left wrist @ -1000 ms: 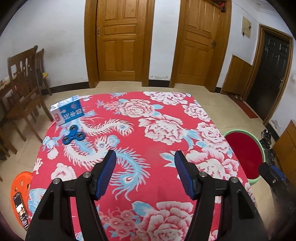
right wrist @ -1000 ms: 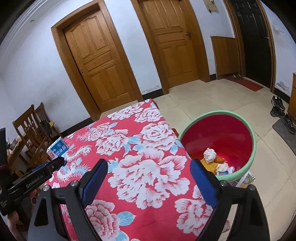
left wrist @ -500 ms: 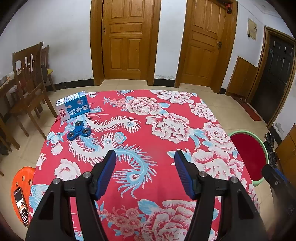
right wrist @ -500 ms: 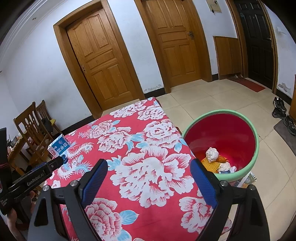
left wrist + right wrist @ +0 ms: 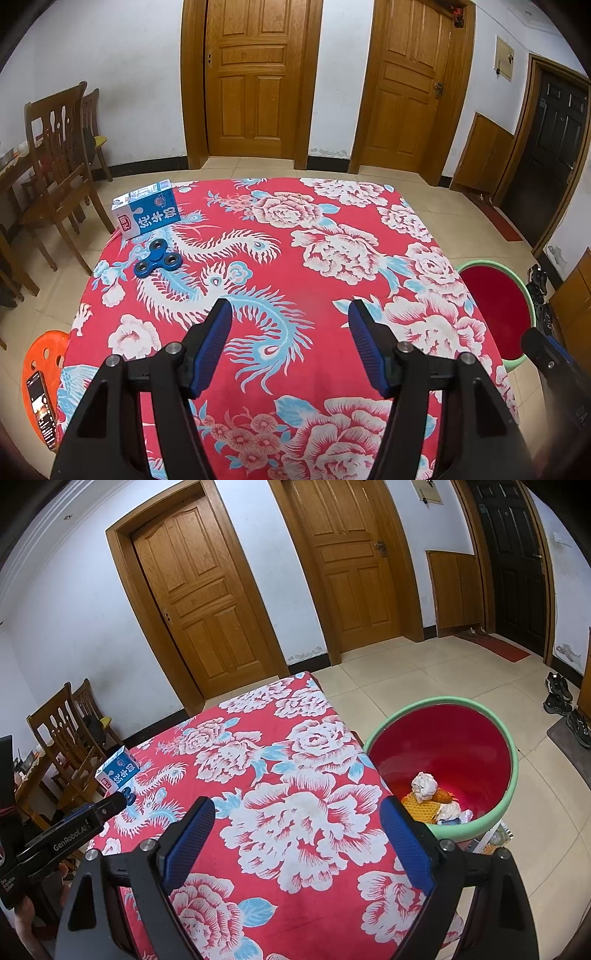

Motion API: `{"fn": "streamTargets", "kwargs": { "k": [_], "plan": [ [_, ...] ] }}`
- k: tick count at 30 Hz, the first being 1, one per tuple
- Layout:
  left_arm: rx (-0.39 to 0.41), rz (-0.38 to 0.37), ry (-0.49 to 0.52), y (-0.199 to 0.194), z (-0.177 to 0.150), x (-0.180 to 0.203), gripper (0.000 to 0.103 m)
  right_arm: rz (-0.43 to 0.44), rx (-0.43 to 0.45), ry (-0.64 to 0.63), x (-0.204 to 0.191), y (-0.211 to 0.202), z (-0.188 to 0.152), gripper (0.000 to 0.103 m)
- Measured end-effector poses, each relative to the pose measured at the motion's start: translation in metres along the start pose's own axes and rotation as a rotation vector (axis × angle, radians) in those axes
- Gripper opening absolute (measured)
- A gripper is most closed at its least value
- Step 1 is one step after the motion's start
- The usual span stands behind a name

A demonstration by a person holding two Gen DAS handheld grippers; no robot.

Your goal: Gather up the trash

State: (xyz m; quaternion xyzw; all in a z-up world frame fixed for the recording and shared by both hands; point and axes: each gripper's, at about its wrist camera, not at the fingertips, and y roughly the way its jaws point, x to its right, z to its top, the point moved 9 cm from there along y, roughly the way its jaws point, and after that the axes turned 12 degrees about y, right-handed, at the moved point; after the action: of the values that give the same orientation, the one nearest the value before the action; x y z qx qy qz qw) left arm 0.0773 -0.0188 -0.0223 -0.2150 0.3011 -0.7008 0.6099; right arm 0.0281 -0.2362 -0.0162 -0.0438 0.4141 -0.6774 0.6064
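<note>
Left wrist view: your table (image 5: 314,280), under its red floral cloth, fills mid-frame. Your left gripper (image 5: 290,323) hangs above it at lower centre, jaws wide, nothing between them. The red bin with a green rim (image 5: 496,314) sits on the floor off the table's right edge. The blue milk carton (image 5: 147,214) lies at upper left of the cloth, the blue fidget spinner (image 5: 159,260) just below it. Right wrist view: your right gripper (image 5: 297,829) is also spread wide and empty, and the bin (image 5: 443,746) at centre right holds crumpled paper (image 5: 424,786) and orange scraps.
</note>
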Motion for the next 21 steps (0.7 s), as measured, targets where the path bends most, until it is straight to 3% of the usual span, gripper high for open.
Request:
{"fn": "streamTargets", "kwargs": {
  "k": [21],
  "plan": [
    [0.0,0.0,-0.001,-0.0004,-0.0004,0.0,0.065,-0.002,0.0,0.001,0.0017,0.0003,-0.0002,0.093]
  ]
}}
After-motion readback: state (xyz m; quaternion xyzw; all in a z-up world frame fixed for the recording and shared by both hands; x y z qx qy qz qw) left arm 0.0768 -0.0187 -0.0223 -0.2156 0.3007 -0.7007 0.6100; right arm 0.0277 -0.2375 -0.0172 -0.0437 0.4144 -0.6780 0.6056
